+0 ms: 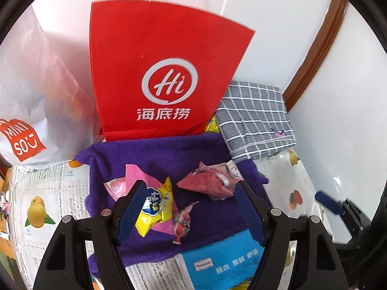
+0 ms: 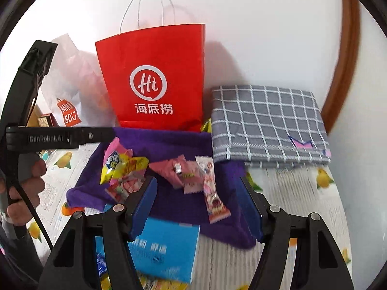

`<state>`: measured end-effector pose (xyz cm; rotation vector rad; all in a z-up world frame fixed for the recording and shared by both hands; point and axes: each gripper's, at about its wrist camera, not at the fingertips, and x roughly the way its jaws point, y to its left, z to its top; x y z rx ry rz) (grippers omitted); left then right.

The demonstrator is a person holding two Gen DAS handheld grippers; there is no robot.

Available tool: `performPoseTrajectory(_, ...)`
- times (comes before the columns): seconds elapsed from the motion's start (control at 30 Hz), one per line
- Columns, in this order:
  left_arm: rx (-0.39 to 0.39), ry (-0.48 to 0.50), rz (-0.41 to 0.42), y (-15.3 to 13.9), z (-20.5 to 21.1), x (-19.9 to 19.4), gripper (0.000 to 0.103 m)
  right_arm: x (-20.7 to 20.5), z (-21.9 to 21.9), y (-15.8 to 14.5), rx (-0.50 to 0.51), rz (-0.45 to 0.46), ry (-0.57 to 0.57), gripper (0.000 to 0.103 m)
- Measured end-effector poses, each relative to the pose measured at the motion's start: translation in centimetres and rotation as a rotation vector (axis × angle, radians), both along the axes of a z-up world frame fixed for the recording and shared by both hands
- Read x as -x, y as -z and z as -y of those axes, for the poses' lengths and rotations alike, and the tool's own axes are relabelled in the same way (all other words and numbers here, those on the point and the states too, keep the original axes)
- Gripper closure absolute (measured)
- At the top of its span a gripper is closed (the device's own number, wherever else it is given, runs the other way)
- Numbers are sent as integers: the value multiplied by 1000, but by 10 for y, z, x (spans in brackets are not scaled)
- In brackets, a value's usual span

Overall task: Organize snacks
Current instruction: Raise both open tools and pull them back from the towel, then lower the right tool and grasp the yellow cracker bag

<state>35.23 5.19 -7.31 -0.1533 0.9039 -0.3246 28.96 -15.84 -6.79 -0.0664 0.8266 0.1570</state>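
Several snack packets lie on a purple towel: a yellow packet, pink packets and a long pink wrapped bar. A red paper bag stands upright behind the towel. My left gripper is open just above the snacks, its left finger beside the yellow packet. My right gripper is open and empty over the towel's near edge, with the long bar between its fingers' span.
A white Miniso bag stands left of the red bag. A folded grey checked cloth lies at the right. A blue tissue pack lies in front. A white wall is behind.
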Motion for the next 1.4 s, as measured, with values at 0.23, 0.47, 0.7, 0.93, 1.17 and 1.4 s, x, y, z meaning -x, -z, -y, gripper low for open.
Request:
performPoseTrajectory(0.23, 7, -1, 27, -19, -1, 22, 30, 44, 9, -4, -29, -45, 27, 36)
performPoseTrajectory(0.47, -18, 29, 11, -17, 1, 54, 30, 83, 8, 5, -62, -43, 31, 36)
performPoseTrajectory(0.7, -92, 36, 7, -9, -5, 87, 30, 103, 0, 31, -130, -95, 32, 36)
performPoseTrajectory(0.93, -104, 15, -10, -2, -19, 107, 30, 126, -12, 47, -153, -124, 21, 36)
performPoseTrajectory(1.17, -95, -12, -22, 5, -34, 126, 30, 149, -28, 57, -156, -139, -16, 36)
performPoseTrajectory(1.4, -91, -29, -46, 15, -38, 140, 30, 167, -47, 70, -172, -177, -75, 36)
